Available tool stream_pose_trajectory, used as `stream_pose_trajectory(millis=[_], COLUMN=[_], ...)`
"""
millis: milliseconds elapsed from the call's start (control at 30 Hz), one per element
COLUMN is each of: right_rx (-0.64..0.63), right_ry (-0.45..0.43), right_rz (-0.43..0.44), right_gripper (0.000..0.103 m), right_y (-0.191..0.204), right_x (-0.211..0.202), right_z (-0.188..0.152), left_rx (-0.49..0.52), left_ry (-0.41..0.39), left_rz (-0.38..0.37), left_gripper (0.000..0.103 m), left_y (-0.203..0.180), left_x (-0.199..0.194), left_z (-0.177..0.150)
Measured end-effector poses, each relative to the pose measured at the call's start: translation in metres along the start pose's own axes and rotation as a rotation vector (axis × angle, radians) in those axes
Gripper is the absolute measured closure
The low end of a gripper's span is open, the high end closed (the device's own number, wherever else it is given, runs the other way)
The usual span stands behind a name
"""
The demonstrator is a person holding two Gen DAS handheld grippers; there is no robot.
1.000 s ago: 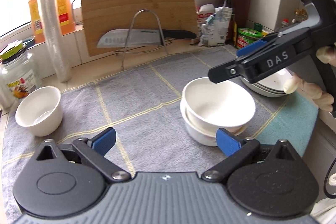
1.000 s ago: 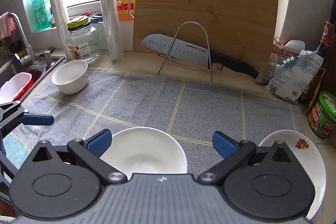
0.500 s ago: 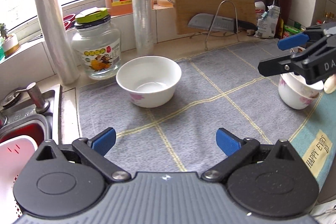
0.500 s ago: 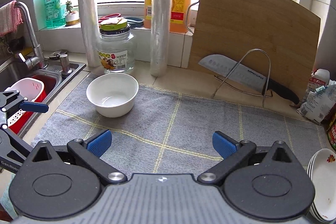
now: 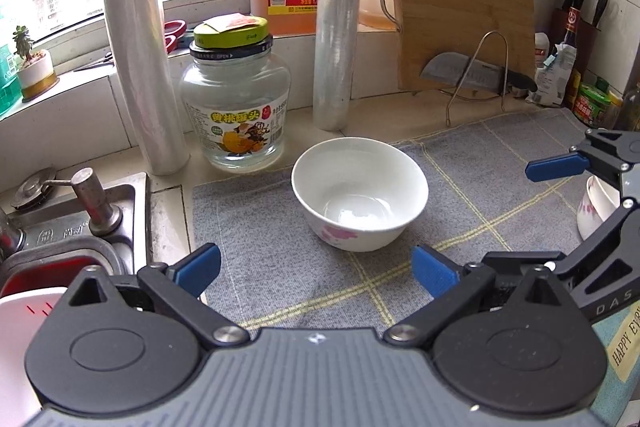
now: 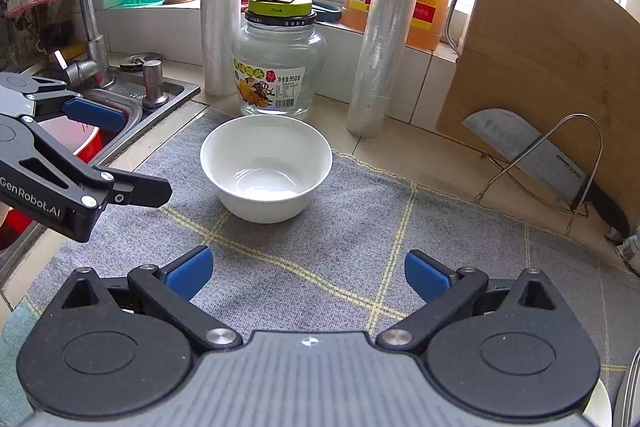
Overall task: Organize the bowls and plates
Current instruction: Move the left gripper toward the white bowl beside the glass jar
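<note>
Both our left tongs (image 5: 316,271) and right tongs (image 6: 307,275) gape wide, empty; the white bowl (image 6: 266,169) sits just ahead of them on the grey mat (image 6: 360,235).

The left tongs (image 5: 316,269) are held spread wide, nothing gripped between the blue pads. The right tongs (image 6: 308,273) are likewise held wide apart and empty.

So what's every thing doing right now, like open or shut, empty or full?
white bowl: upright, empty, on the grey mat
glass jar: lid on
left hand-held gripper: open, empty
right hand-held gripper: open, empty
knife: resting in its wire stand
</note>
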State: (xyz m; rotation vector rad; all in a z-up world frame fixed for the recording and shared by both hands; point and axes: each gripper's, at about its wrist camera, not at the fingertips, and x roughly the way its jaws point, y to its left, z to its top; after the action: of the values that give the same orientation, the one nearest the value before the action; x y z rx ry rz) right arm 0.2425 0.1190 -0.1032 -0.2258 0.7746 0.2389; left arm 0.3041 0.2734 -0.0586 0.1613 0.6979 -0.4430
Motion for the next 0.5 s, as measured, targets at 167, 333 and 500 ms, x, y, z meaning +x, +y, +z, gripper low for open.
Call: stream_pose_trajectory(millis=[167,333,500], right_rx=[-0.032,-0.027,-0.052], right_ry=[0.007,0.013,0.015], right_rz=[-0.008,0.026,0.040], right_gripper=[0.000,0.000,0.000], right_y=[0.002,0.003,0.008], right_x=[0.018,0.031,0.043], right_z=[0.003,0.003,0.001], left_rx=[-0.005,-0.001,0.013], left_ry=[0.012,0.033,0.062], left_rz=[-0.032,-0.080,-0.119], left_gripper=[0.002,0.002,0.002], left_y=[0.002,0.002,-0.001], left_x=[0.017,0.033,0.048], left_z=[0.016,0.031,0.040])
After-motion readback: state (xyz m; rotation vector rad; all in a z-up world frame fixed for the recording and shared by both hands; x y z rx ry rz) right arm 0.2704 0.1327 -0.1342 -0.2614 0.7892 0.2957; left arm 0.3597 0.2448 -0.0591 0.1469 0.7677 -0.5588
